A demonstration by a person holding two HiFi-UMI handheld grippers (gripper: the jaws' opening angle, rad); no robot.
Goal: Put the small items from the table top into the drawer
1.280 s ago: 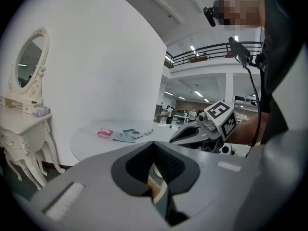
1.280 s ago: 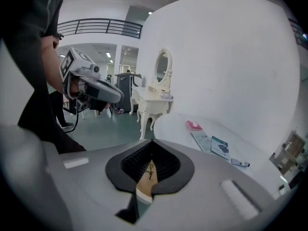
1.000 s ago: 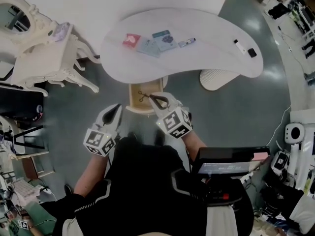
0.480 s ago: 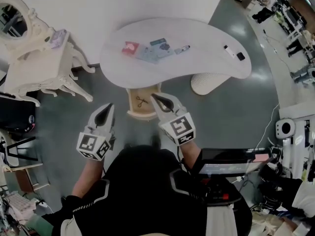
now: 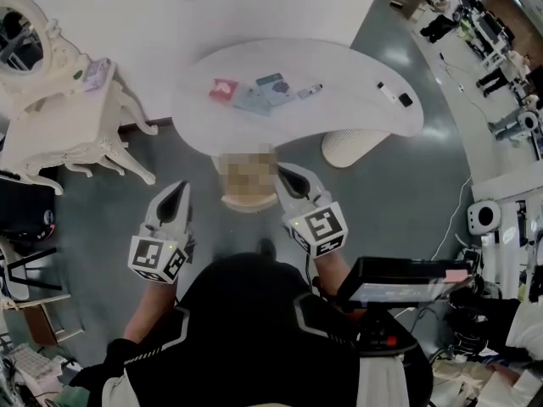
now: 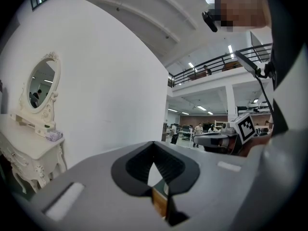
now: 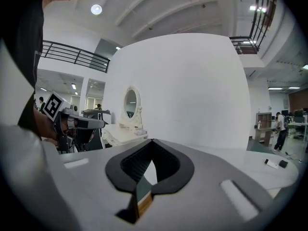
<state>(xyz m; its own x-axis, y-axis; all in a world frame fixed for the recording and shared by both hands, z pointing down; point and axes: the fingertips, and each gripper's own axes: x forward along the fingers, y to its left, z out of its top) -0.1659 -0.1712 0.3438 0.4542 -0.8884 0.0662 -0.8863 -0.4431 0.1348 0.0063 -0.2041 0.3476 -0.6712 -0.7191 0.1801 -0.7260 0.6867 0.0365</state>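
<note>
On the white curved table (image 5: 348, 117) lie a red card (image 5: 224, 89), two bluish cards (image 5: 265, 93), a small pen-like item (image 5: 310, 90), and further right a white stick (image 5: 387, 91) beside a black piece (image 5: 405, 100). Below the table's near edge sits the wooden drawer (image 5: 246, 203), mostly hidden. My left gripper (image 5: 176, 193) hangs to the drawer's left, shut and empty. My right gripper (image 5: 287, 175) is at the drawer's right edge, shut with nothing in it. Both gripper views show the jaws (image 6: 154, 146) (image 7: 153, 143) meeting at the tips.
A white ornate dressing table with an oval mirror (image 5: 59, 100) stands at the left by the wall. A white ribbed pedestal (image 5: 352, 147) holds up the table at the right. Desks, screens and other gear crowd the right and lower edges.
Both grippers have risen and drawn back a little from the drawer. The right gripper's tips, earlier over the scissors in the drawer, now sit at its right edge. The table looks farther away.
</note>
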